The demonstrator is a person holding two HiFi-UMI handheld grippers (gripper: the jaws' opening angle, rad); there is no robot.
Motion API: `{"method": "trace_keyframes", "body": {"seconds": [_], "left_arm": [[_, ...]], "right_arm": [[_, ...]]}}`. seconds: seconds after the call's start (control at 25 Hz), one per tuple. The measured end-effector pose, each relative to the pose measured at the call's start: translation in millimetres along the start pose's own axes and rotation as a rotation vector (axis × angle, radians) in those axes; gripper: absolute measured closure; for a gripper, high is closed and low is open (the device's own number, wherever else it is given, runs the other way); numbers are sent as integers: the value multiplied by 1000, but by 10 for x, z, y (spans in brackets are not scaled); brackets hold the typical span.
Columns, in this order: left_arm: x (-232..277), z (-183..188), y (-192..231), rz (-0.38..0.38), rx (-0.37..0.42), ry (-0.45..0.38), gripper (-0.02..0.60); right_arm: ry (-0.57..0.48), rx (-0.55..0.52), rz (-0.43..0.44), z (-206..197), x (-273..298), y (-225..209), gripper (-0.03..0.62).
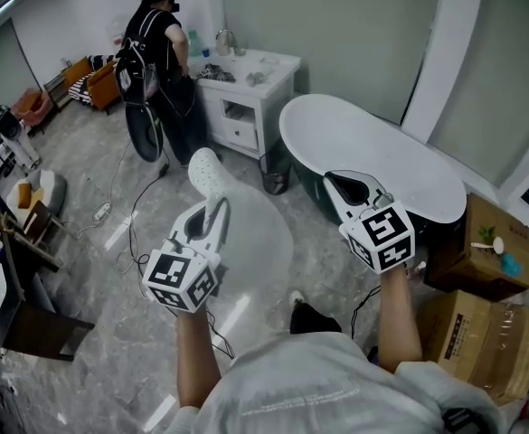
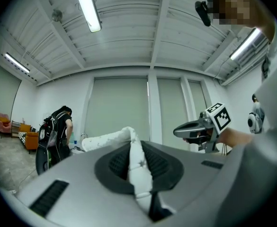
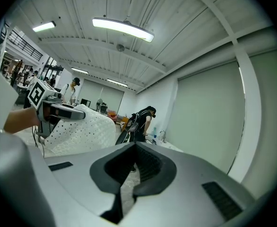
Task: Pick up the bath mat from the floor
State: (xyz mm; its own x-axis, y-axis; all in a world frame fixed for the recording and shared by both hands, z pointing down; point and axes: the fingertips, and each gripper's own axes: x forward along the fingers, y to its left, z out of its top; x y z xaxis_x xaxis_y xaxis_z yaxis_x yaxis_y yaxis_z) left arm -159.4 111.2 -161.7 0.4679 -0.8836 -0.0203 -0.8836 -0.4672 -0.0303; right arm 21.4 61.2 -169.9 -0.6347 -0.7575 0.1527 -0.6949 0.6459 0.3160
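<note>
The white bath mat [image 1: 206,166] is off the floor and hangs from my left gripper [image 1: 212,208], which is shut on its edge. Its pale sheet [image 1: 259,242] drapes down in front of the person. In the left gripper view a folded strip of the mat [image 2: 139,167] is pinched between the jaws and curls off to the left. The right gripper view shows the dotted mat [image 3: 79,132] hanging below the left gripper [image 3: 81,116]. My right gripper [image 1: 336,183] is shut with nothing in it, held over the tub's near rim, apart from the mat. It also shows in the left gripper view, the right gripper [image 2: 178,132].
A white bathtub [image 1: 382,152] stands ahead on the right, with a white vanity cabinet [image 1: 246,98] and a dark bin [image 1: 275,174] beside it. A person [image 1: 160,52] stands at the vanity. Cardboard boxes [image 1: 486,242] are at the right; cables [image 1: 133,233] lie on the floor at the left.
</note>
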Motion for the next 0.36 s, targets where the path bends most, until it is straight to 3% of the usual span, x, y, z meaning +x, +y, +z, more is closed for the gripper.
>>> {"method": "trace_keyframes", "body": {"seconds": [0.36], "left_arm": [[70,-91,-54,-14,13,23,548]], "right_arm": [[6,19,1,-78,9,-1,579]]}}
